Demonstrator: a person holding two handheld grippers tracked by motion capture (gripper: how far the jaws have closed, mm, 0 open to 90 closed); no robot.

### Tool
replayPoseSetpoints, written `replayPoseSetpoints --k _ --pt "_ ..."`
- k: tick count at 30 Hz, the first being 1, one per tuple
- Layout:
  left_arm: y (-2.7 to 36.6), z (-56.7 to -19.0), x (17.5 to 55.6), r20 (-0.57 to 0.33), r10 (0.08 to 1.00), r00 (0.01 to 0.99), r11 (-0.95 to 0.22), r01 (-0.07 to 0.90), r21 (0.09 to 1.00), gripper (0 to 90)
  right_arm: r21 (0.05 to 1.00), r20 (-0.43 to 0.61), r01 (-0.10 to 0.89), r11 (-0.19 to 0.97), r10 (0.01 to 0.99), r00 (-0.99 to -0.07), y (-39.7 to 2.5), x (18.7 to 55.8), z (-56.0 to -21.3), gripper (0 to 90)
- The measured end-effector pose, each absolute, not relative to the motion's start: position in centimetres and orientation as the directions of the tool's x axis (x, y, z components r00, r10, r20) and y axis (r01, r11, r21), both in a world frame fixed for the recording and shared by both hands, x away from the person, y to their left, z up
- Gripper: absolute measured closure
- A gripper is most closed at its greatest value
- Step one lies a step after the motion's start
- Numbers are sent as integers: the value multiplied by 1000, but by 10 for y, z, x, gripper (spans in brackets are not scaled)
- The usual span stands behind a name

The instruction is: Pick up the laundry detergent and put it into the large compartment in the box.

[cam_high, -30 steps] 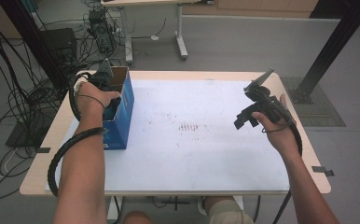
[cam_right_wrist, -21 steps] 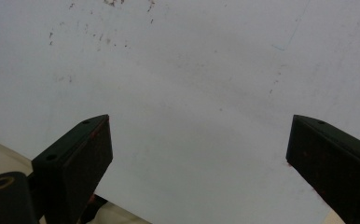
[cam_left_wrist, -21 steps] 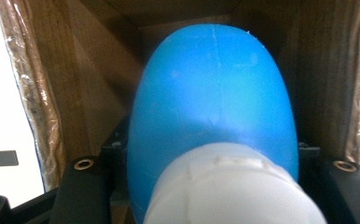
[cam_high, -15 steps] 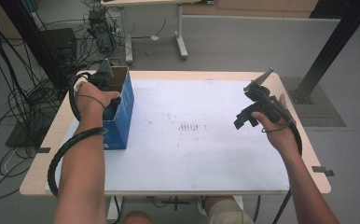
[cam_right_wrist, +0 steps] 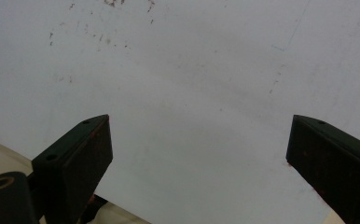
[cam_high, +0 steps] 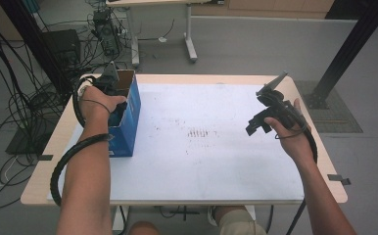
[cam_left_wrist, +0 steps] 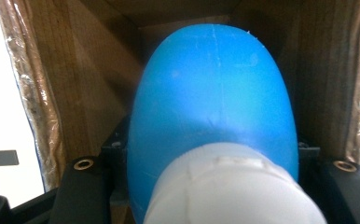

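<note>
L gripper (cam_high: pixel 109 83) clamped, R gripper (cam_high: pixel 268 105) jaws wide

A pale wooden worktop (cam_high: pixel 304 161) under a white scuffed sheet (cam_high: pixel 211 147) stands on a grey concrete floor (cam_high: pixel 255 49). Black cables (cam_high: pixel 11 107) tangle on the floor at left. A second white-legged table (cam_high: pixel 189 36) stands behind; a black metal post (cam_high: pixel 348 49) rises at right.

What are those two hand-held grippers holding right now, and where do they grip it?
The left hand-held gripper, inside the blue box, is shut on a blue-and-white rounded object, gripped at its sides near the white end. The right hand-held gripper is open and holds nothing.
</note>
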State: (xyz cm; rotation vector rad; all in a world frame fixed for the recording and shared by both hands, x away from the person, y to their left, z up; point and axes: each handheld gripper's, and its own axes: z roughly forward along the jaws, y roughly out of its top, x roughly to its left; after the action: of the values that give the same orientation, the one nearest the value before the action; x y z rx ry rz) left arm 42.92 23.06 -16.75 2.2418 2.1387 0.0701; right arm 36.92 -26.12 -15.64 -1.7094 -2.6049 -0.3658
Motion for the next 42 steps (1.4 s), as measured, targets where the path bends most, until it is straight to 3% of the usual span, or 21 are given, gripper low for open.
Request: replayPoseSetpoints --k 42 --pt "231 -168 429 1 999 52 -51 997 65 376 195 129 903 383 903 -410 -260 369 -157 68"
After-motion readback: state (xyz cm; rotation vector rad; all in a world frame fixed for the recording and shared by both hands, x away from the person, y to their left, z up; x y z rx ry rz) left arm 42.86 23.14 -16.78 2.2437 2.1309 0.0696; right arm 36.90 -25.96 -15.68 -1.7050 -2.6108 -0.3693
